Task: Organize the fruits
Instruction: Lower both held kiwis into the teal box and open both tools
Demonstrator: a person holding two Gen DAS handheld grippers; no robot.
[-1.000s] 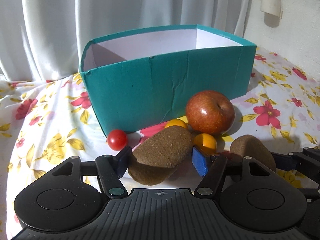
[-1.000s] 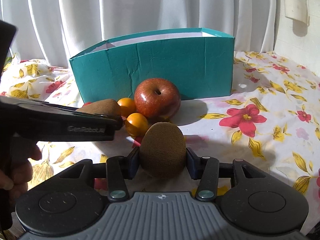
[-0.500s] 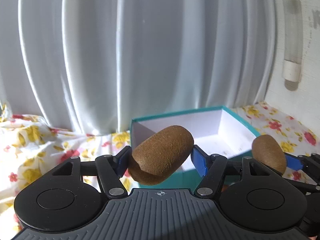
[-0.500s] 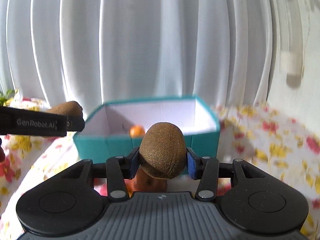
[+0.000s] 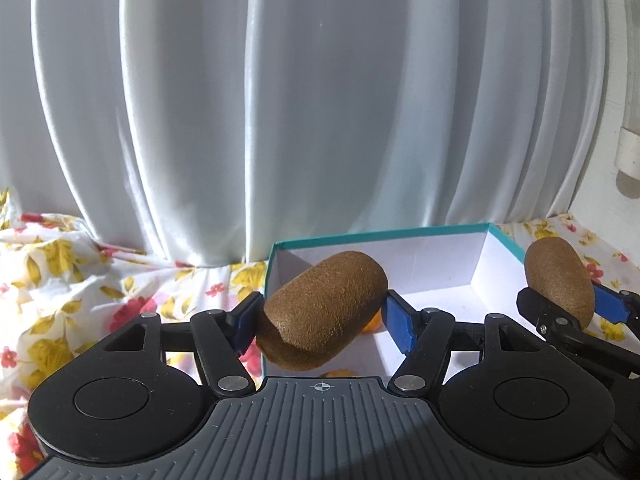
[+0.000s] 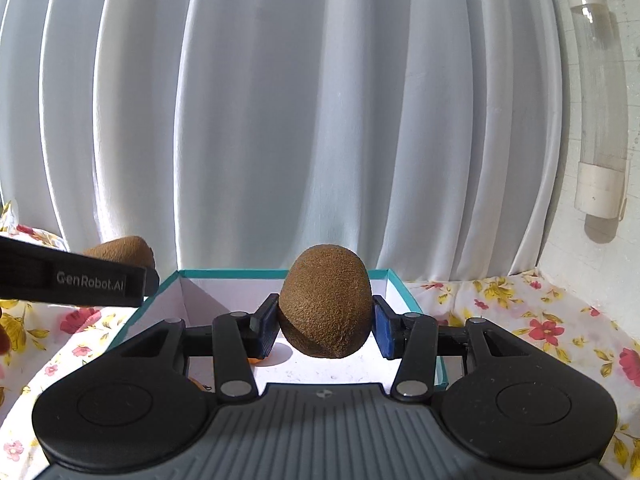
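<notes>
My left gripper [image 5: 320, 316] is shut on a brown kiwi [image 5: 324, 312], held tilted above the near left part of the teal box [image 5: 380, 236]. My right gripper [image 6: 325, 326] is shut on a second kiwi [image 6: 326, 304], held upright above the white floor of the box [image 6: 280, 274]. The right gripper with its kiwi [image 5: 558, 280] also shows at the right of the left wrist view. The left gripper's arm [image 6: 72, 282] and its kiwi [image 6: 124, 250] show at the left of the right wrist view. A small orange fruit [image 5: 374, 326] lies in the box, mostly hidden.
The box stands on a floral cloth [image 6: 540, 320] in front of a white curtain [image 6: 280, 120]. A clear tube [image 6: 600, 100] hangs on the wall at right. Another small orange fruit [image 5: 338, 372] peeks just below the left kiwi.
Both grippers have lifted their kiwis off the cloth and carried them forward over the open box. The apple and tomato have dropped out of view.
</notes>
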